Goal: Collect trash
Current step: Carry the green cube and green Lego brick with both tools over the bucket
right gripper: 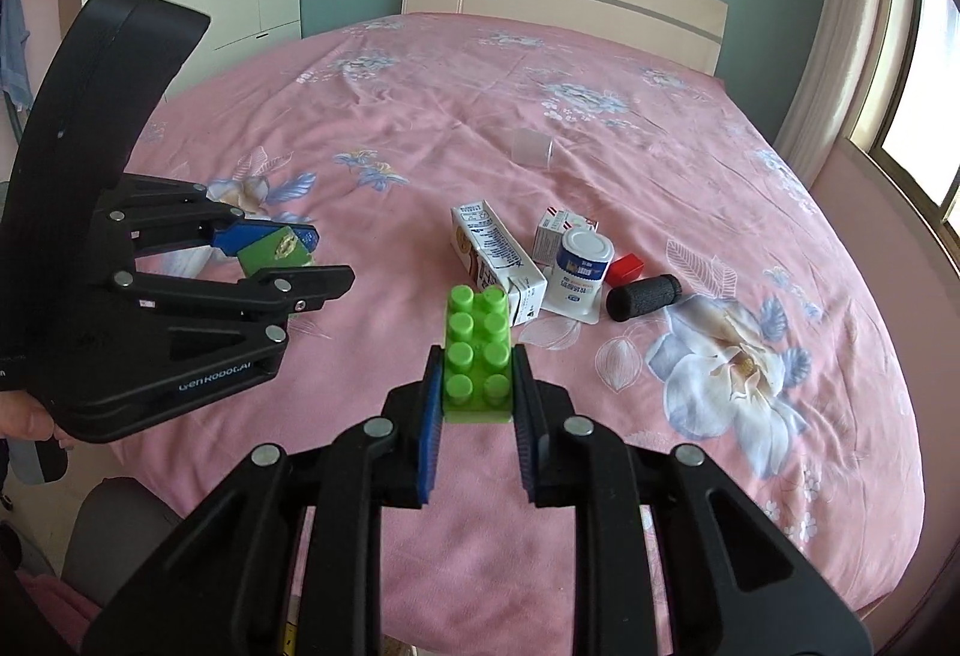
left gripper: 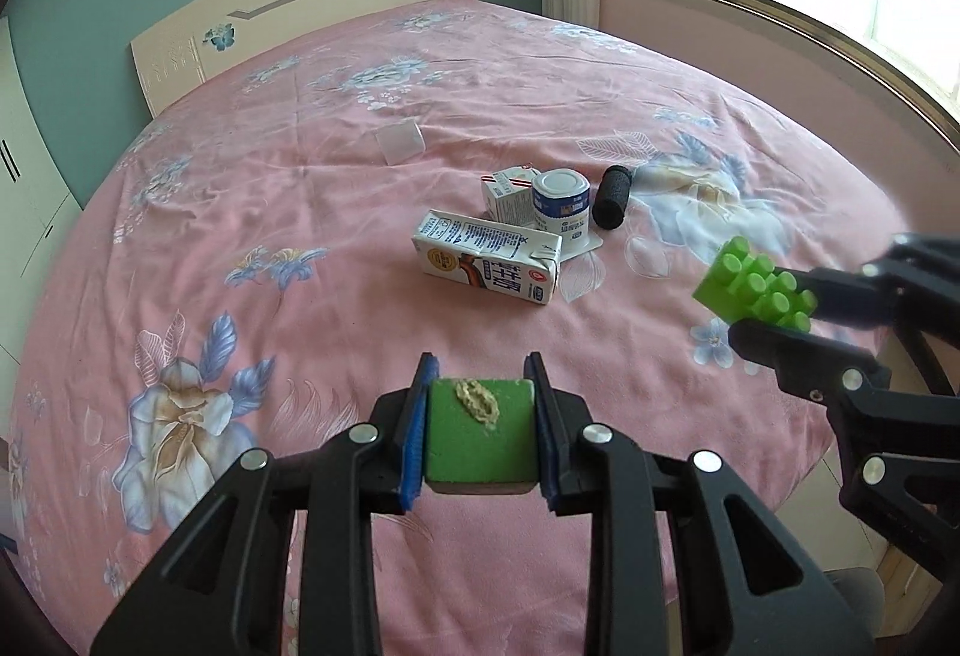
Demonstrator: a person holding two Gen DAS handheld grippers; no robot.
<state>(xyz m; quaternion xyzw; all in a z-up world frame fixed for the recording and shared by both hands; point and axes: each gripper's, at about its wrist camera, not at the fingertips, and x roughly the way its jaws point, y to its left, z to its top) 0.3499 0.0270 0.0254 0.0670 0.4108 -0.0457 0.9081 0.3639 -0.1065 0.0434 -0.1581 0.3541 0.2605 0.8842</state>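
1. Left wrist view: the left gripper (left gripper: 480, 431) is clenched on a flat green tile (left gripper: 479, 434), which carries a beige smear on its top face. The blue pads (left gripper: 413, 452) press both side edges, so the tile sits level and clear of the pink bedspread (left gripper: 252, 212), ready, I judge, to be carried away.

2. Same view, at about 3 o'clock: the right gripper (left gripper: 774, 305) grasps a green toy brick (left gripper: 753, 290) by one end, studs facing the camera, also held off the bed.

3. Same view, toward 12 o'clock from the tile: the remaining litter lies in a loose huddle near the middle of the bed. There is a milk carton (left gripper: 489, 266) on its side, a small box (left gripper: 507, 194), a white jar (left gripper: 561, 203) and a black roll (left gripper: 611, 197). A clear plastic piece (left gripper: 399, 143) lies apart, farther up.

4. Right wrist view: the right gripper (right gripper: 477, 386) is closed across the narrow width of the brick (right gripper: 477, 350), near its rear end. The studs point up and most of the brick juts forward, a hold that looks firm enough for carrying.

5. Same view, at 9 o'clock: the left gripper (right gripper: 288, 260) shows the tile (right gripper: 273, 251) pinched at its tips.

6. Same view, at 1 o'clock: the carton (right gripper: 498, 260), box (right gripper: 555, 230), jar (right gripper: 582, 260), a red block (right gripper: 624, 269) and the roll (right gripper: 642, 296) wait on the bedspread (right gripper: 690, 146). No bin is visible, so where the held pieces go cannot be told.
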